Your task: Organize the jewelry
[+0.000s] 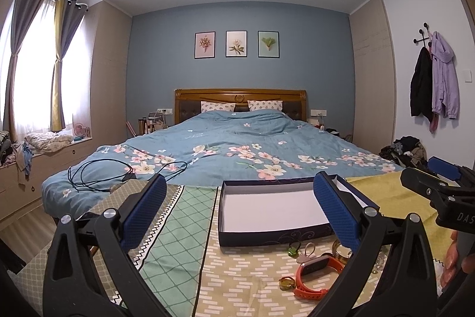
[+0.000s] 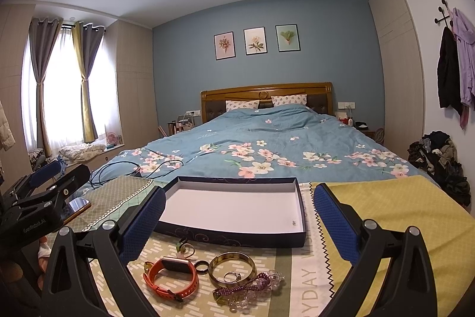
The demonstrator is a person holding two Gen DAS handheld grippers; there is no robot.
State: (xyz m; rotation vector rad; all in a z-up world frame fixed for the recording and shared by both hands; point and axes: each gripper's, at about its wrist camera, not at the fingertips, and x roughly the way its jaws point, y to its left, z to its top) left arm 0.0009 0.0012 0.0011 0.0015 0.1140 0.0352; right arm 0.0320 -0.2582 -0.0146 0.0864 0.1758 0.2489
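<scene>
The jewelry lies in a loose cluster on the patterned cloth [image 2: 237, 305] covering the counter, just at 6 o'clock of an empty shallow box [image 2: 237, 210] with a white interior and dark navy walls bearing a scroll ornament. In the cluster: an orange-strapped watch [image 2: 170, 277] at 9 o'clock; a dark ring [image 2: 202, 267] between it and a gold bangle [image 2: 231, 268]; a small silver ring [image 2: 231, 277] inside the bangle; a purple and clear bead strand [image 2: 252, 287] touching the bangle at 5 o'clock; a small green-stoned piece [image 2: 184, 248] nearest the box wall.

Right claw [image 2: 239, 223]: blue pads wide apart, holding nothing, hovering over the cluster and the box's near wall. Left claw [image 1: 237, 217]: pads likewise wide apart and empty, framing the box; fingertips of a hand [image 1: 449, 263] show at its 3 o'clock edge.

Legible writing: "GenRobot.AI" on the left device body in the right wrist view; "DAS", cut off, on the right device in the left wrist view; "YDAY", partial, printed on the cloth.

A phone [image 2: 77, 205] rests on the cloth at 9 o'clock of the box. Beyond lies a bed [image 2: 267, 144] with blue floral bedding and a black cable [image 2: 118, 171].
</scene>
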